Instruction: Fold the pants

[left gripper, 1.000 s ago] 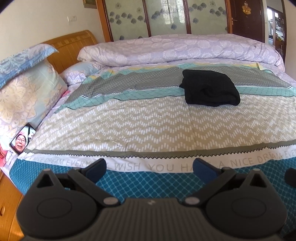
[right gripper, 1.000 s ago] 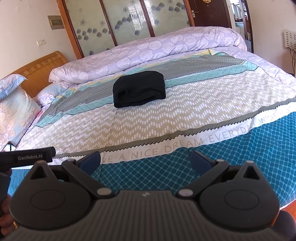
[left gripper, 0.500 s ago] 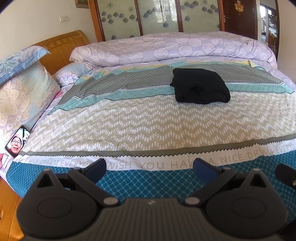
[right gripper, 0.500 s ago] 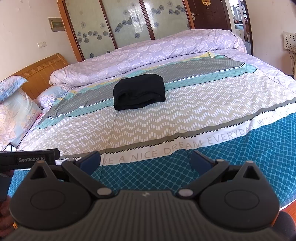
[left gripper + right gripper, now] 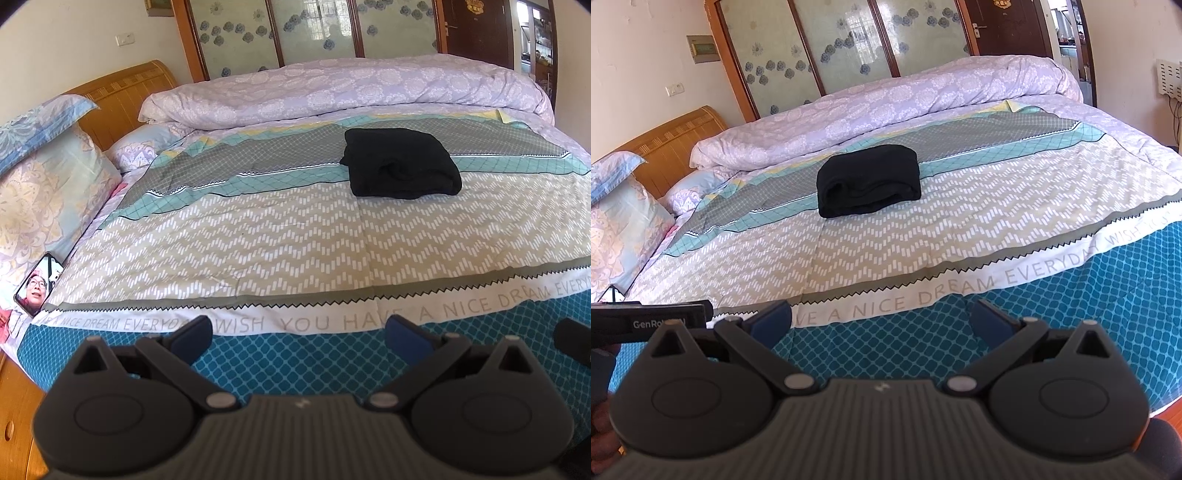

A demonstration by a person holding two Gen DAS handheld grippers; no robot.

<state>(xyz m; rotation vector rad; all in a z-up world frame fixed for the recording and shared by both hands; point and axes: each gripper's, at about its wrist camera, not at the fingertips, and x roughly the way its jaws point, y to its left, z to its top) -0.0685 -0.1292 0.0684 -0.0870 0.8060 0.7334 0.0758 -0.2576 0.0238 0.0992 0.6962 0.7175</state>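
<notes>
The right hand-held gripper (image 5: 881,319) hangs over the near edge of the bed (image 5: 1071,295), its blue-padded fingers (image 5: 774,319) spread wide with nothing between them. Well beyond it, black pants (image 5: 868,180) lie folded into a compact bundle on the patterned bedspread (image 5: 923,240), just in front of a rolled lilac duvet (image 5: 886,107). Pillows (image 5: 624,218) lean against the wooden headboard (image 5: 672,147) at left. Part of the left hand-held gripper (image 5: 650,321), printed with white lettering, shows at the left edge.
</notes>
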